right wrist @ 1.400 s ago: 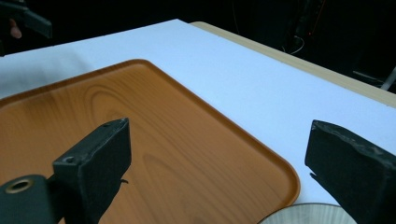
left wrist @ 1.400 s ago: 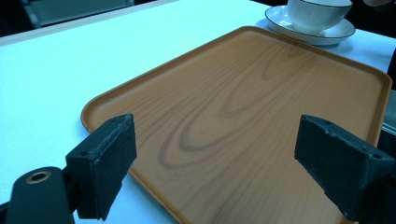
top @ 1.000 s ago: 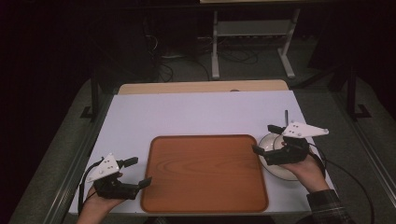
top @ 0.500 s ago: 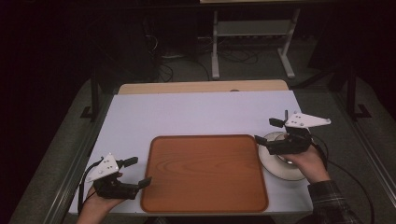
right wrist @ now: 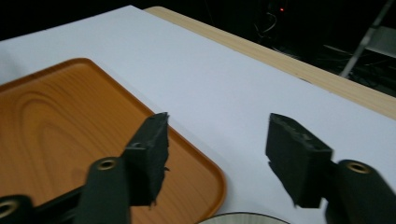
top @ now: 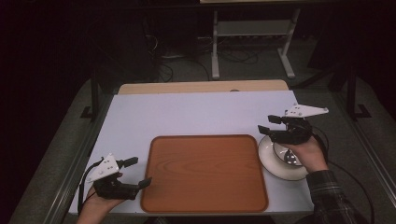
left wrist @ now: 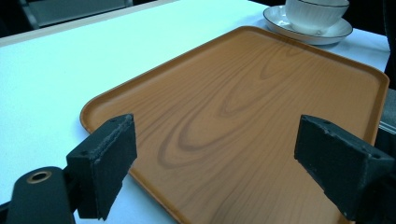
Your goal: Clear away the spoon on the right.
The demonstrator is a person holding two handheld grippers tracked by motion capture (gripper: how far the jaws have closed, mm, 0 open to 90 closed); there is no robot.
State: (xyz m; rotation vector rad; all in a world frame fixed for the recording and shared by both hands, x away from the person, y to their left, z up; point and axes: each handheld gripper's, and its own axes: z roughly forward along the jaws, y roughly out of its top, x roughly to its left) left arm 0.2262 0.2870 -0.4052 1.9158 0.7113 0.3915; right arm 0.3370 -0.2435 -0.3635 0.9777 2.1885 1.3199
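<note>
A wood-grain tray (top: pixel 205 172) lies on the white table top in the high view. To its right stands a white saucer (top: pixel 273 161) with a white cup (top: pixel 290 157), partly hidden by the person's hand. My right gripper (top: pixel 270 128) hovers over the saucer's far left edge, open; its jaws have just been closing, with nothing between them. In the right gripper view the gripper (right wrist: pixel 219 154) looks over the tray's corner (right wrist: pixel 201 177) and the saucer rim (right wrist: pixel 243 218). My left gripper (top: pixel 140 171) rests open at the tray's near left edge. It (left wrist: pixel 210 168) faces the tray (left wrist: pixel 243 116), cup (left wrist: pixel 317 14) and saucer (left wrist: pixel 280 21).
The white table top (top: pixel 196 116) ends in a pale wooden strip (top: pixel 201 87) at the far side. Beyond it stand a metal frame (top: pixel 252 42) and cables on a dark floor. Grey table rails run along the left and right sides.
My right gripper has moved away from over the cup toward the far side of the saucer, and its jaws stand narrower. The left gripper has kept still.
</note>
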